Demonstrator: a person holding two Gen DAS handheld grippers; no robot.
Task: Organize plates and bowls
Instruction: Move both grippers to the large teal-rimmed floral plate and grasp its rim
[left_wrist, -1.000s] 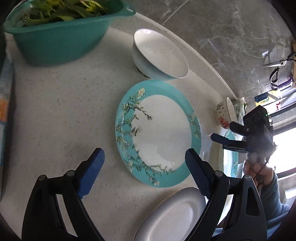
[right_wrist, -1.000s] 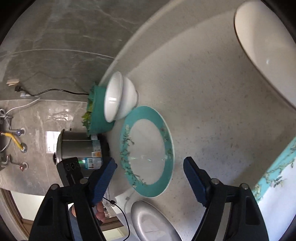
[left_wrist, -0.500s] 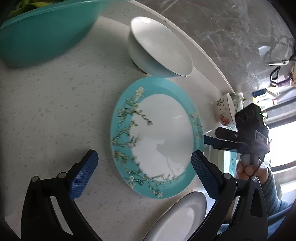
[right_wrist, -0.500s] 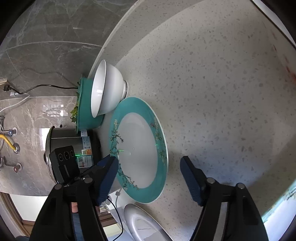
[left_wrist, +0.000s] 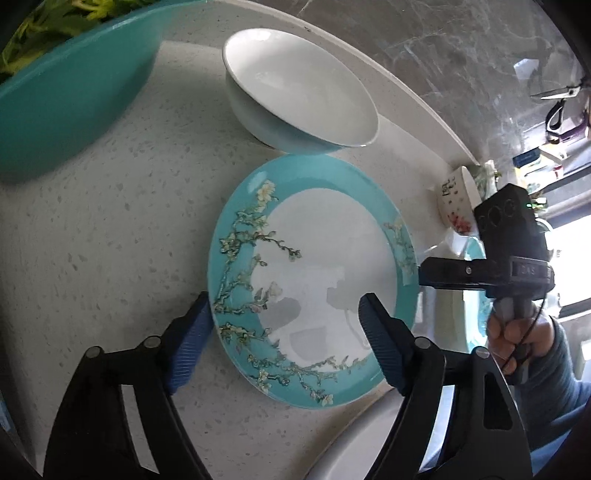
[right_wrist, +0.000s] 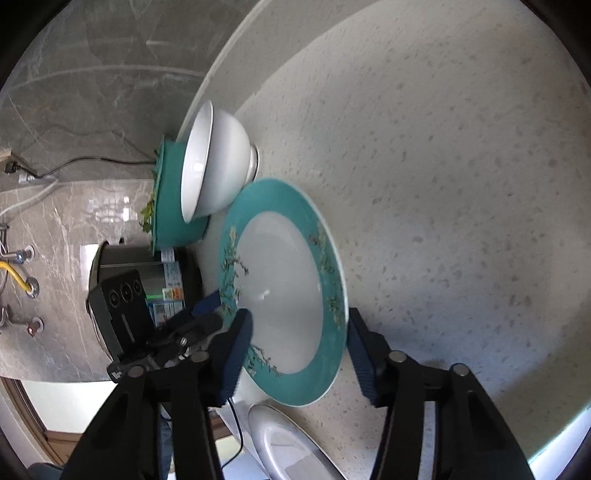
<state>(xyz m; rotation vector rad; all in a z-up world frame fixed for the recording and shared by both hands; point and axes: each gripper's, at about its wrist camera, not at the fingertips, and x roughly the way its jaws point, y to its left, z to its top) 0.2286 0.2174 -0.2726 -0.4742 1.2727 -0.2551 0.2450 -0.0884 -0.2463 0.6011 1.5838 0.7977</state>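
Observation:
A teal-rimmed plate with a blossom pattern (left_wrist: 314, 273) lies on the speckled counter. It also shows in the right wrist view (right_wrist: 284, 291). A white bowl (left_wrist: 299, 103) stands just behind it, touching or nearly touching its rim; the bowl also shows in the right wrist view (right_wrist: 214, 162). My left gripper (left_wrist: 286, 343) is open, its jaws straddling the plate's near-left edge. My right gripper (right_wrist: 295, 350) is open, its jaws straddling the plate's opposite edge, one finger above the plate and one beside its rim. In the left wrist view the right gripper (left_wrist: 424, 275) reaches the plate's right rim.
A teal basin of greens (left_wrist: 70, 85) stands at the back left. A white oval plate (left_wrist: 362, 446) lies at the near edge. A floral cup (left_wrist: 456, 201) stands at the right. A steel cooker (right_wrist: 144, 273) stands behind the basin.
Both grippers have moved in toward the teal plate from opposite sides, and their jaws now straddle its rim. The plate and bowl have not visibly moved.

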